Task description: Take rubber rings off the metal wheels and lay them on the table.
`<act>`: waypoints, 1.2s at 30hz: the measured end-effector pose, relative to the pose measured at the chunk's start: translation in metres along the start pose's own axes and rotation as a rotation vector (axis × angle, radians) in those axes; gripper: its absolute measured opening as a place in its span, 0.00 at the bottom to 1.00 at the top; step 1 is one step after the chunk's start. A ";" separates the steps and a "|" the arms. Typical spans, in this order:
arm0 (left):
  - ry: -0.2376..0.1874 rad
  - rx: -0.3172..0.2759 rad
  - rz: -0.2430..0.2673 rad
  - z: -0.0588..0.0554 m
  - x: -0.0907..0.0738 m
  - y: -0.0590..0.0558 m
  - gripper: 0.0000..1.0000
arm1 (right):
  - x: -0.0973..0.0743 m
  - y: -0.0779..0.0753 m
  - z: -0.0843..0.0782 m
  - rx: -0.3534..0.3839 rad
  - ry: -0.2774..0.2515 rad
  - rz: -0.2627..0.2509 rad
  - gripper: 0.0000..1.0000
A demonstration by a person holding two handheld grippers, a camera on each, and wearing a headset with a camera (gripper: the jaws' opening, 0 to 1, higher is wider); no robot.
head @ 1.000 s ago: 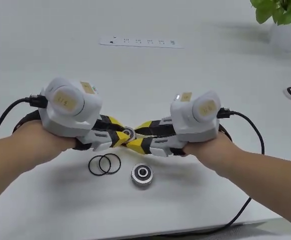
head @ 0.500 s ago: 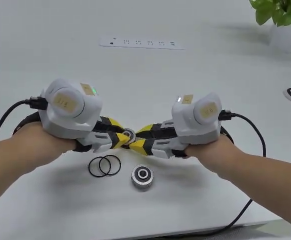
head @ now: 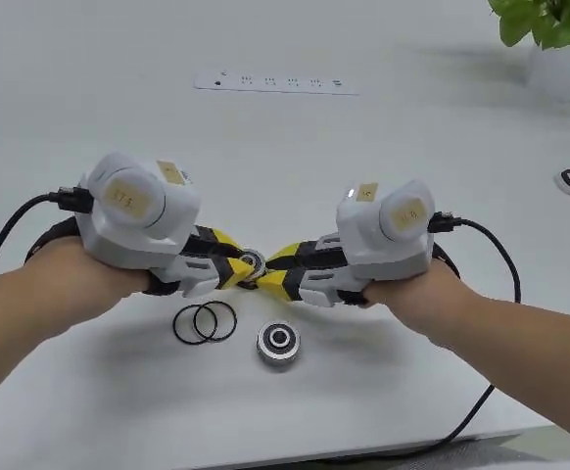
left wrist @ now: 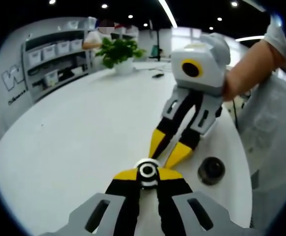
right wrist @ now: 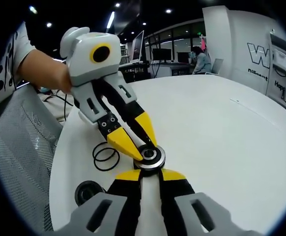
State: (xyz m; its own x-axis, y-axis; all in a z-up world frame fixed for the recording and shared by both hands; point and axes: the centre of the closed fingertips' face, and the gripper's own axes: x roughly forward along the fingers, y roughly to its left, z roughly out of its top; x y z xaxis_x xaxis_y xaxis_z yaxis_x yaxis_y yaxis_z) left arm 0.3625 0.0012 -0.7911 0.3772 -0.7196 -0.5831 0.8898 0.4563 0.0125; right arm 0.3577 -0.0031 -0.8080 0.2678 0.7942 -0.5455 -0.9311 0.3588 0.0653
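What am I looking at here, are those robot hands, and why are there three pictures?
No robot: a person holds a two-jaw tool in each hand. The wide picture comes from a camera on the person's head; the two round ones come from cameras riding on the tools, looking along their jaws. The left tool is shut on a small metal wheel. The right tool meets the same wheel at its tips; whether it grips, I cannot tell. On the white table lie two overlapping black rubber rings and, beside them, a second wheel.
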 end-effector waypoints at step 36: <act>0.016 0.020 0.024 0.000 0.001 0.001 0.12 | -0.004 -0.007 -0.001 0.116 0.008 -0.043 0.00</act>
State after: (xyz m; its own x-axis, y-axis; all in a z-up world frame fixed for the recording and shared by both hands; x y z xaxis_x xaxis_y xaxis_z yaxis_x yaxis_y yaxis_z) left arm 0.3633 0.0008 -0.7916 0.3947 -0.6996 -0.5957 0.8853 0.4631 0.0426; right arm 0.3631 -0.0091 -0.8074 0.3038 0.7731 -0.5568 -0.8841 0.4466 0.1376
